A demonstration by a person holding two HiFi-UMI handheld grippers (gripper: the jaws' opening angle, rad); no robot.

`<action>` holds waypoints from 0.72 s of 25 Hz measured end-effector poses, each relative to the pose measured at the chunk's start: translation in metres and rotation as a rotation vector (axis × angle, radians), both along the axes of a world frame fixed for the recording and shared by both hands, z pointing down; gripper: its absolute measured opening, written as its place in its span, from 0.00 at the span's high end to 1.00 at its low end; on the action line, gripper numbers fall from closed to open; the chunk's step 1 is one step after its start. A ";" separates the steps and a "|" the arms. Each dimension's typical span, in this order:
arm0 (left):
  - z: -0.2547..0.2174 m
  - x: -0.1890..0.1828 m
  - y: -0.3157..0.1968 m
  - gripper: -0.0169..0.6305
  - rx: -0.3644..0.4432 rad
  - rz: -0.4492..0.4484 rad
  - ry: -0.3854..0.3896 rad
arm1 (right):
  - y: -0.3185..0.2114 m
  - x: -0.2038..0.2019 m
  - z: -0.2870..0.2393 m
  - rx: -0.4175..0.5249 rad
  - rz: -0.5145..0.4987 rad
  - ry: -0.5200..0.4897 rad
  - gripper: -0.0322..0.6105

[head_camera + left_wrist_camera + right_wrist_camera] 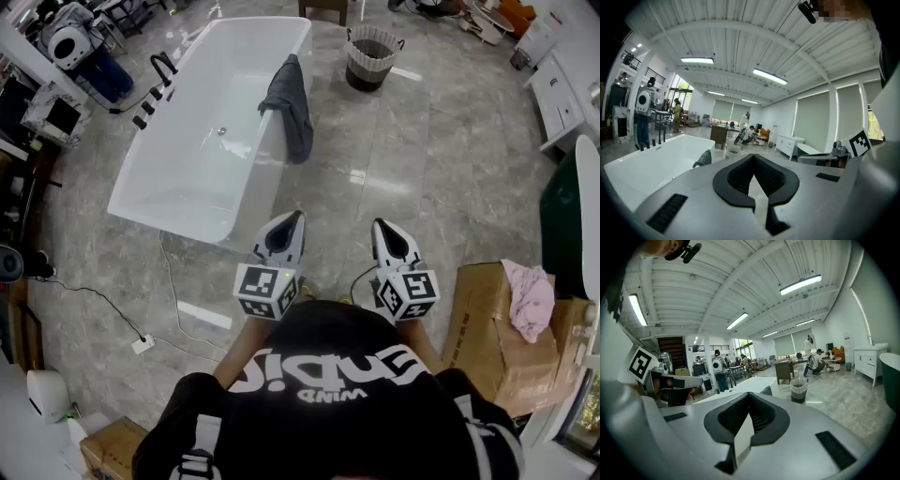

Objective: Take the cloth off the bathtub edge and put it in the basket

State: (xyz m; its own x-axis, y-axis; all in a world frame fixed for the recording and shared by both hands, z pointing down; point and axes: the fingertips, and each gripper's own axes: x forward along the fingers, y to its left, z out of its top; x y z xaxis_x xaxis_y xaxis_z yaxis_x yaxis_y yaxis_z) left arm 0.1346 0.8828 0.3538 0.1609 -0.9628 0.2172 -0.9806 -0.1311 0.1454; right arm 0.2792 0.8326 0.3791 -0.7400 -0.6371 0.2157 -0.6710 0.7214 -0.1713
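starting at the left, i see the white bathtub [202, 141] standing on the floor, with the dark grey cloth [289, 105] draped over its right edge, untouched. my left claw [292, 218] hangs well short of it, shut tip to tip with nothing in it. the basket [368, 67] stands on the floor past the tub's far corner, well apart from the cloth. my right claw [382, 226] is pinched shut and empty too. i judge the task is at its first step, the approach. next i need to walk forward, part one claw and close it on the hanging fold of cloth.
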 end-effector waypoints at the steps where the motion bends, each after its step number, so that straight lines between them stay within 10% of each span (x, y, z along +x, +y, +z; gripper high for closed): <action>1: 0.000 -0.002 -0.001 0.95 0.000 0.004 0.006 | -0.001 -0.002 0.000 0.001 0.003 0.002 0.93; 18: 0.007 -0.062 -0.029 0.95 -0.004 0.069 0.033 | -0.015 -0.041 0.014 -0.019 0.125 0.001 0.93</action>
State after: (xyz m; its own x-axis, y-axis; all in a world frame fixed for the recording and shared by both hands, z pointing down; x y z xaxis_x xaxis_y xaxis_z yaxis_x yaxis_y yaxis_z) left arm 0.0721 0.8540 0.3612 0.2344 -0.9482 0.2142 -0.9638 -0.1979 0.1786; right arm 0.2380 0.8179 0.3928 -0.6551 -0.7199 0.2295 -0.7555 0.6290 -0.1833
